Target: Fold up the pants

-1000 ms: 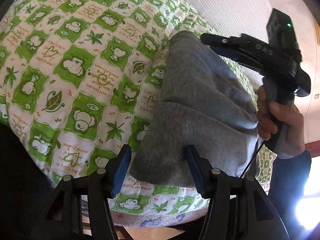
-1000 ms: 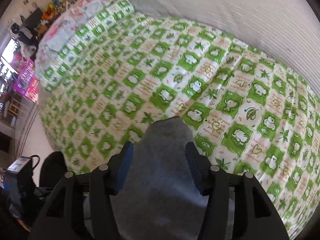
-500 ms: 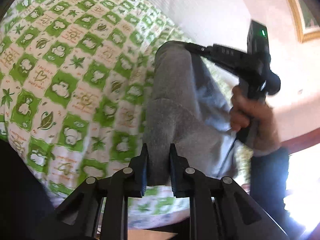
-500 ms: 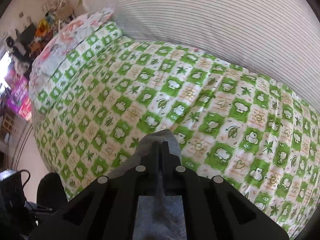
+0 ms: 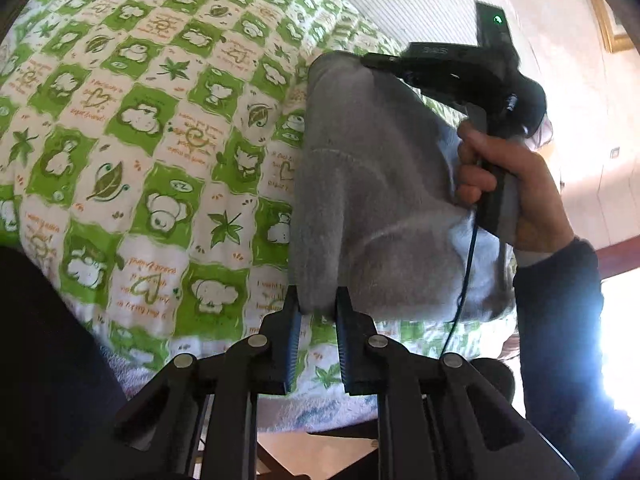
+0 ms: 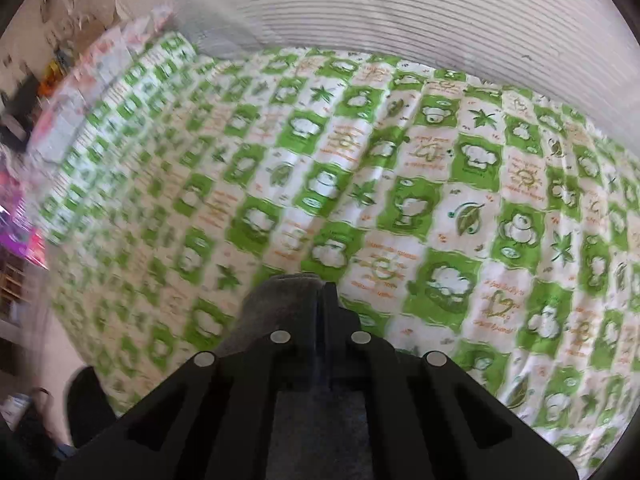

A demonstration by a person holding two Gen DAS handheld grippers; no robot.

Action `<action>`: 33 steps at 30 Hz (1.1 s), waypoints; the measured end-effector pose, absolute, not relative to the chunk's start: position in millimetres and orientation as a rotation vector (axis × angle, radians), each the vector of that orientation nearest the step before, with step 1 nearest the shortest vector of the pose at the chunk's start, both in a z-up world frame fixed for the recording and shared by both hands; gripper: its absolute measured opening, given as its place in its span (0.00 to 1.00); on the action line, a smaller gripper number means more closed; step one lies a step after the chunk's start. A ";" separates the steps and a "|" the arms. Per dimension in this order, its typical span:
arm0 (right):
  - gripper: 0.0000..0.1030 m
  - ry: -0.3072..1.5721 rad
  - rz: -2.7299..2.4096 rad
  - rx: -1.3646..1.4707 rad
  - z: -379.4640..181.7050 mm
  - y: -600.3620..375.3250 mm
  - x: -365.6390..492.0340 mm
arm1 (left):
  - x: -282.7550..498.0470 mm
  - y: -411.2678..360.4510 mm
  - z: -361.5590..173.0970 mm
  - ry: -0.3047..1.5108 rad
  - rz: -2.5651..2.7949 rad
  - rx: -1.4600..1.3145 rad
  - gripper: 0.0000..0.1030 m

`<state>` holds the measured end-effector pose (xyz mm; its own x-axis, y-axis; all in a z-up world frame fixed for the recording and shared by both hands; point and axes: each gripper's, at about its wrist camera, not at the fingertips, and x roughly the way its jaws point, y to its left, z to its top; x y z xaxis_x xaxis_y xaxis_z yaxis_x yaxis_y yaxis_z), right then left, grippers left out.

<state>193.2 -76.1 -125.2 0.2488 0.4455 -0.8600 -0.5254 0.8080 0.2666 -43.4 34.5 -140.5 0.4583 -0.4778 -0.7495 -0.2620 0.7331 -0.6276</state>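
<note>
Green-and-white patterned bedspread (image 5: 168,128) under everything, striped wall (image 6: 400,12) behind. Compared with one second ago, both pairs of jaws now closed on cloth instead of standing wide. Left gripper (image 5: 316,312) pinching the near corner of the grey pants (image 5: 360,184), a small fold of fabric squeezed between the blue pads. Right gripper (image 6: 320,300) clamped nearly flat on the far end, seen ahead and to the right from the left gripper, held by the right hand (image 5: 508,184). Probably means grasping finished, lifting and folding over next. Pants soft, fleecy, already doubled, with a seam line across and bunched, partly raised from the bedspread.
</note>
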 end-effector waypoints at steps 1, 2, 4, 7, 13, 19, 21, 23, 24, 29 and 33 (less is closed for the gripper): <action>0.08 1.158 0.666 -0.053 -124.0 -77.2 193.2 | -45.4 40.0 -135.0 1.101 -0.153 -0.794 0.18; 0.08 1.161 0.656 -0.018 -115.6 -83.6 191.3 | -45.7 41.9 -130.8 1.094 -0.148 -0.790 0.18; 0.14 1.120 0.661 0.031 -94.4 -97.7 182.1 | -45.0 48.3 -116.8 1.068 -0.116 -0.754 0.18; 0.34 1.050 0.663 0.069 -63.8 -124.5 163.3 | -37.5 55.5 -104.3 1.037 -0.103 -0.732 0.20; 0.41 0.988 0.613 0.163 -39.1 -192.9 119.5 | -2.0 41.6 -91.4 1.028 -0.141 -0.700 0.20; 0.41 0.971 0.540 0.245 -42.7 -246.5 76.1 | 22.5 22.8 -85.7 1.029 -0.198 -0.666 0.32; 0.41 0.971 0.538 0.263 -47.5 -255.3 61.6 | 31.4 11.0 -86.8 1.044 -0.230 -0.644 0.32; 0.41 0.981 0.542 0.246 -53.9 -257.1 47.3 | 35.1 -1.8 -88.8 1.054 -0.265 -0.621 0.35; 0.41 0.985 0.533 0.226 -57.1 -257.8 41.7 | 36.1 -8.1 -93.0 1.068 -0.272 -0.609 0.37; 0.38 0.987 0.278 0.106 -87.5 -288.1 36.1 | 22.6 -25.7 -125.2 1.113 -0.310 -0.573 0.37; 0.34 1.006 0.243 0.295 -109.8 -327.9 45.5 | 10.0 -29.4 -122.5 1.113 -0.326 -0.535 0.38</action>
<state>45.5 -327.9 -109.8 0.5141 0.3328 -0.7905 -0.0640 0.9340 0.3516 10.0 -29.4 -122.5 0.4145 -0.5035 -0.7581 -0.0147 0.8292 -0.5588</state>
